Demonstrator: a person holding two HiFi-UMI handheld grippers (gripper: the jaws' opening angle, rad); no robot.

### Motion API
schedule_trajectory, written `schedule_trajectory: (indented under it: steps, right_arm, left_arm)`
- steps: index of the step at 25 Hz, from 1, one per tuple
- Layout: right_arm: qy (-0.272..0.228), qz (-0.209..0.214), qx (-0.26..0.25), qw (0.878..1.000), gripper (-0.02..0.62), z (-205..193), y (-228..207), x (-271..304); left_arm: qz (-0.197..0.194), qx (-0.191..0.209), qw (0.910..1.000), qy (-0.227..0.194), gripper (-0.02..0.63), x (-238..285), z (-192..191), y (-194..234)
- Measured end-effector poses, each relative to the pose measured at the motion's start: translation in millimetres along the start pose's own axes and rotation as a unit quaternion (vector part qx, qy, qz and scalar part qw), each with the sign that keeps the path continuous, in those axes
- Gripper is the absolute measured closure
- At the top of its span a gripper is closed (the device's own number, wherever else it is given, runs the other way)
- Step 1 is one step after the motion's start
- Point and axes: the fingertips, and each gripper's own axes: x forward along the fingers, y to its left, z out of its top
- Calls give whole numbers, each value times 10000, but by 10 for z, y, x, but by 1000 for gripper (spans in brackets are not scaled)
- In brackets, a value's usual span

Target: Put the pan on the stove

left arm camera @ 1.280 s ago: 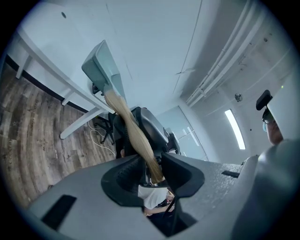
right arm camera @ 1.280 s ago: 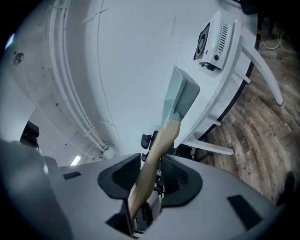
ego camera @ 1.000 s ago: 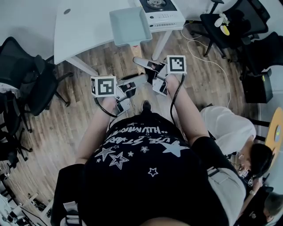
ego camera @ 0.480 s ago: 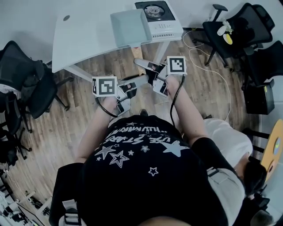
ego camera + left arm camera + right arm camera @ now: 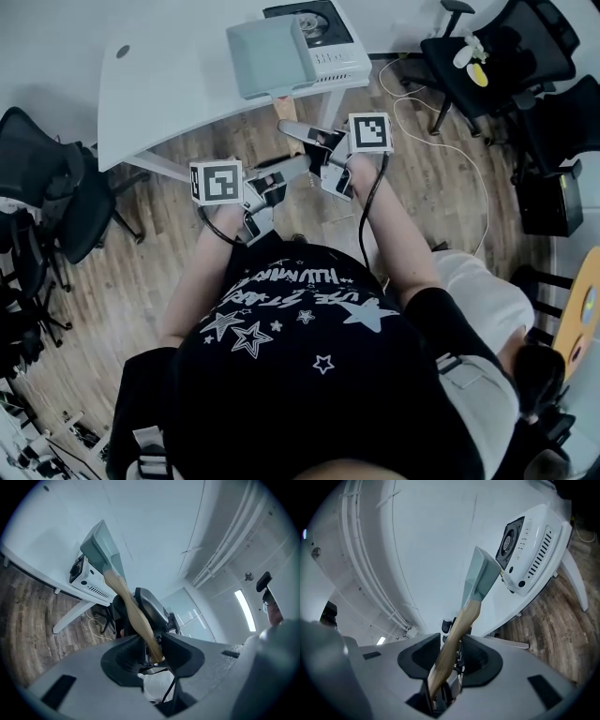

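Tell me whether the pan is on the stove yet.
Not yet: the left gripper and right gripper hold the pan by its handle, short of the stove, its burner showing.

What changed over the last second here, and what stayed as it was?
The pale green square pan has been carried toward the white portable stove on the white table, now overlapping its left side in the head view. The left gripper and right gripper stay clamped on the pan's wooden handle.

Office-type room: black swivel office chairs [image 5: 56,183] either side of white rectangular desk [image 5: 169,84], wood-plank floor [image 5: 141,272] beneath it.
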Motion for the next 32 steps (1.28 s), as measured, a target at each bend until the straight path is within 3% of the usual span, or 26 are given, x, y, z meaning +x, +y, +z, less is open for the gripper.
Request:
schedule_trajectory:
  steps: [9,16,32]
  right_arm:
    - [-204,-213,-114,9995,459,179,-144,-48]
    - [-289,-329,-14,9990,456,814,-510,-124]
    - [-405,-892,-13,9952,454,1597,-926,-78]
  left_arm:
    - [-120,16,9995,282,474,121,105,123]
    - [-251,-101,9978,606,474,579,579,447]
    - [-618,-232,9924,1034,474,936,1265,773]
